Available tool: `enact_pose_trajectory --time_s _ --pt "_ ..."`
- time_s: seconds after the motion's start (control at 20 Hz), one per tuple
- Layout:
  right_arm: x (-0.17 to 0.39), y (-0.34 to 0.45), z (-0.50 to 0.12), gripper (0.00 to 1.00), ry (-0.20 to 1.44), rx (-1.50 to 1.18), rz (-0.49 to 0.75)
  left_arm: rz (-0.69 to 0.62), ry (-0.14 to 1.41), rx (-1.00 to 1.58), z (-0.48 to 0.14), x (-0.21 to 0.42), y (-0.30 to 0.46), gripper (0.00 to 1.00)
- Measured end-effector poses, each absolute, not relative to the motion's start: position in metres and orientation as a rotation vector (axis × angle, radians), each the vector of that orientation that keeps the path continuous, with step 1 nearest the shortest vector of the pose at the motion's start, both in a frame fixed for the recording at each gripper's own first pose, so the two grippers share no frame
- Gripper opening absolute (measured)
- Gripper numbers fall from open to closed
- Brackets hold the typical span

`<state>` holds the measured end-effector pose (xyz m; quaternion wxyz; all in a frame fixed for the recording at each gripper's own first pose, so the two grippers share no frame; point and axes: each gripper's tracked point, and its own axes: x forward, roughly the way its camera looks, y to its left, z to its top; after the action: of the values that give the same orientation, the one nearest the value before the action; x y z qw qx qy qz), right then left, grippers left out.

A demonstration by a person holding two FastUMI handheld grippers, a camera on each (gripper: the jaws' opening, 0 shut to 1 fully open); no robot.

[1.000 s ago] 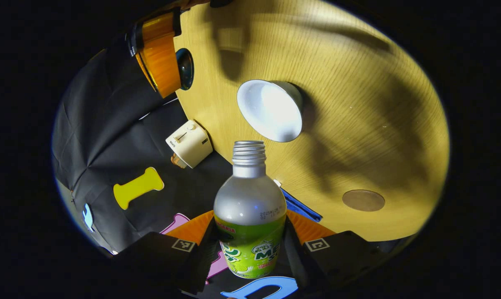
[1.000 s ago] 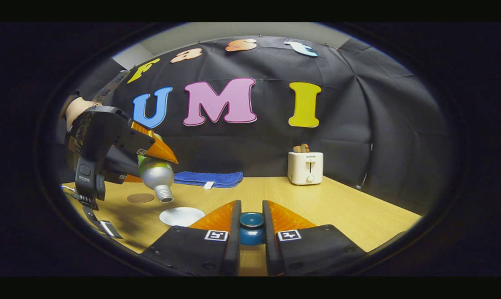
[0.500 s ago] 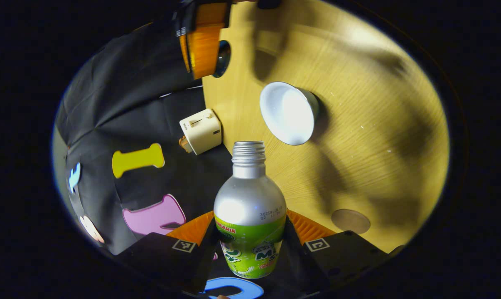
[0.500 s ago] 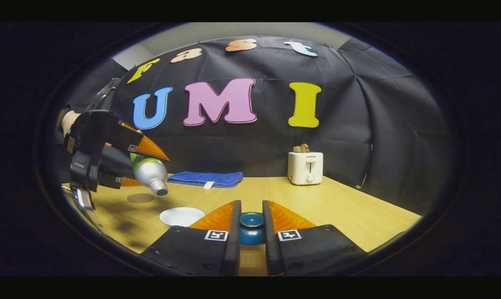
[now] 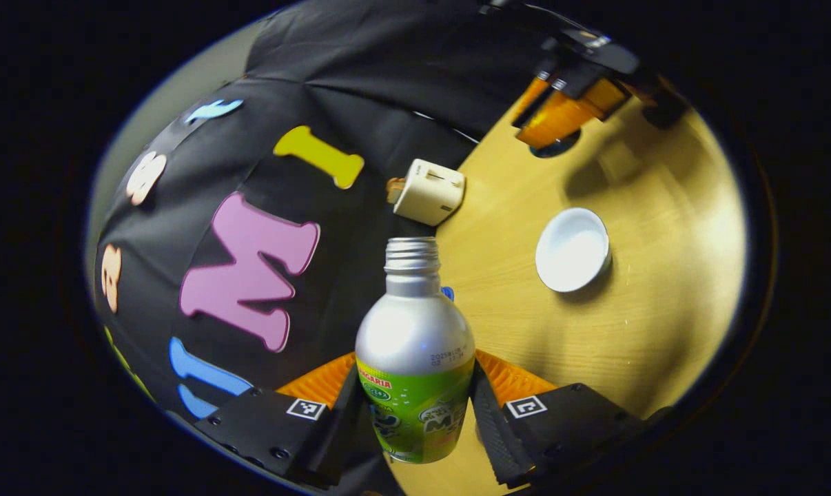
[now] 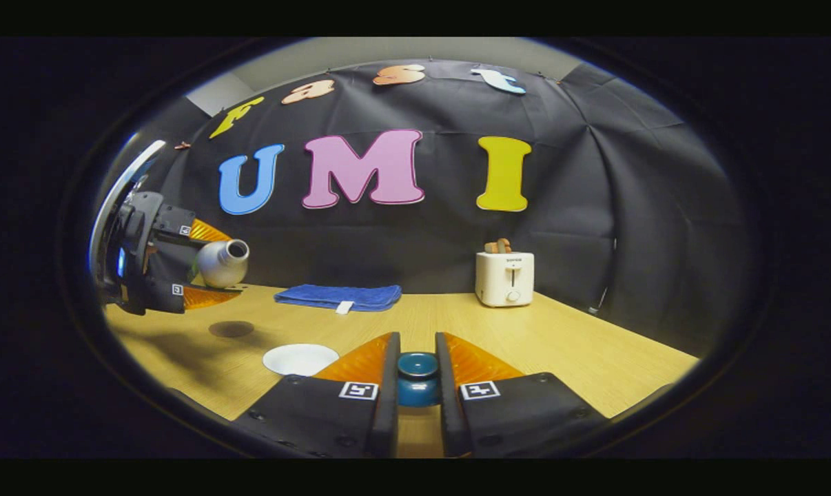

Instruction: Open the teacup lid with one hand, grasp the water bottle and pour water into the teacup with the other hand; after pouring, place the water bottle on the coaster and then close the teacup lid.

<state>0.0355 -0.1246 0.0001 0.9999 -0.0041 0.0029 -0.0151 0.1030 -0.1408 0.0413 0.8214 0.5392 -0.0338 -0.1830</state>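
My left gripper (image 5: 415,365) is shut on the silver and green water bottle (image 5: 415,358), which has no cap. In the right gripper view the bottle (image 6: 221,262) lies almost level in the left gripper (image 6: 205,265), above the table's far left, mouth facing right. The white teacup (image 5: 572,249) stands uncovered on the wooden table; it is also the white teacup (image 6: 300,358) to the left of my right fingers. My right gripper (image 6: 417,348) is shut on the dark blue teacup lid (image 6: 417,380), held above the table. The round brown coaster (image 6: 231,328) lies beyond the teacup, below the bottle.
A cream toaster (image 6: 505,277) stands at the back of the table by the black wall, and a folded blue cloth (image 6: 338,297) lies at the back centre. The right gripper (image 5: 560,117) with the lid hangs beyond the teacup in the left gripper view.
The left gripper has swung the bottle up from a mouth-down tilt over the teacup to nearly level and drawn it back to the left. The right gripper and lid have stayed put.
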Motion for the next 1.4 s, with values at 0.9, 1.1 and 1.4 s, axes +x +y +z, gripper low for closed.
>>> enact_pose_trajectory --time_s 0.9,1.1,1.4 --pt "0.031 -0.141 0.001 0.25 0.001 -0.01 -0.137 -0.244 0.018 0.01 0.019 0.175 -0.039 0.79" --pt "0.031 -0.14 0.001 0.29 0.0 -0.011 -0.138 -0.221 0.035 -0.014 0.006 0.177 -0.026 0.8" --pt "0.031 -0.141 0.0 0.25 0.0 -0.011 -0.138 -0.22 0.055 -0.05 -0.003 0.18 -0.021 0.82"
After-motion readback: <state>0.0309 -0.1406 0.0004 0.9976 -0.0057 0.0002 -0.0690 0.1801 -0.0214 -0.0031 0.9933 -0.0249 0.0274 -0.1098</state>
